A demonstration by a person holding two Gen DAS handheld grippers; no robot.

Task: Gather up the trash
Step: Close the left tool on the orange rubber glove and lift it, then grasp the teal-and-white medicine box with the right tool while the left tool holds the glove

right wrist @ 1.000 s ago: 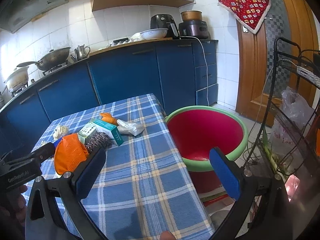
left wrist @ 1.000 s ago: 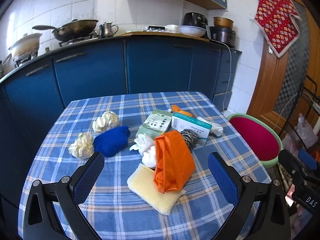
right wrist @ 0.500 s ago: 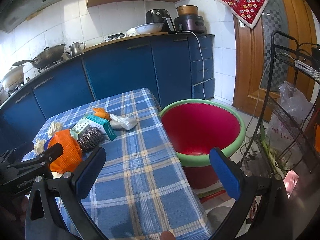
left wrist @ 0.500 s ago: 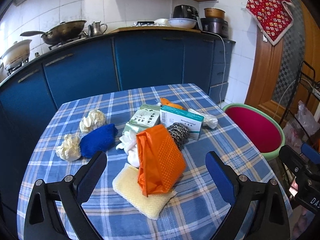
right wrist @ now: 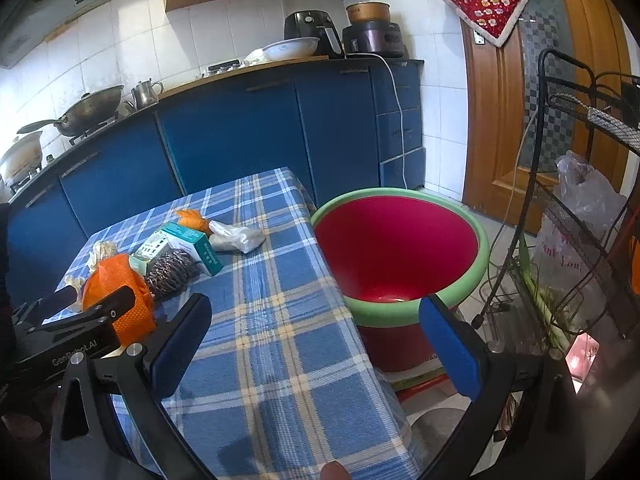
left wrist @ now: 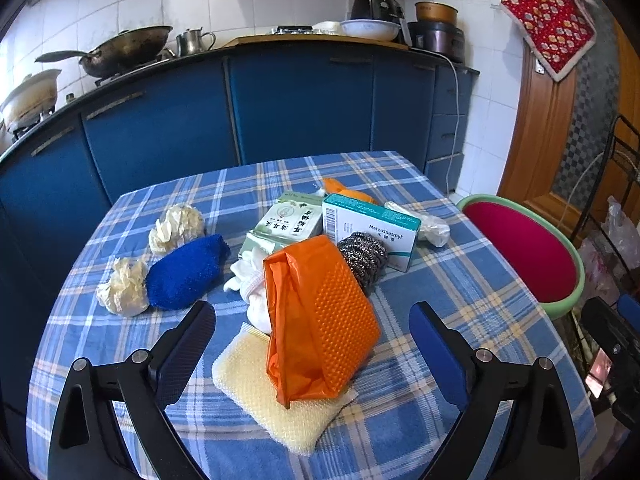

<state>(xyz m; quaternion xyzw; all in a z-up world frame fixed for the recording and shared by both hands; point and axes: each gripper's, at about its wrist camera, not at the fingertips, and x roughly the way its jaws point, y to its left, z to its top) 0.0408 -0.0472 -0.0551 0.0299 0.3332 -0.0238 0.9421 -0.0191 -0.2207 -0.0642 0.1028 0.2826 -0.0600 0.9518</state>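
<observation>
Trash lies on a blue plaid table: an orange plastic bag on a yellow sponge, a steel scourer, two medicine boxes, a blue cloth, crumpled paper balls, a white plastic wad. My left gripper is open and empty, its fingers on either side of the orange bag, slightly short of it. My right gripper is open and empty over the table's right edge, facing the red bin with a green rim.
The bin stands on the floor right of the table. Blue kitchen cabinets run behind. A black wire rack with a plastic bag stands at the far right. A wooden door is behind the bin.
My left gripper has moved forward and down toward the orange bag. My right gripper has shifted slightly closer to the bin. Both stay open.
</observation>
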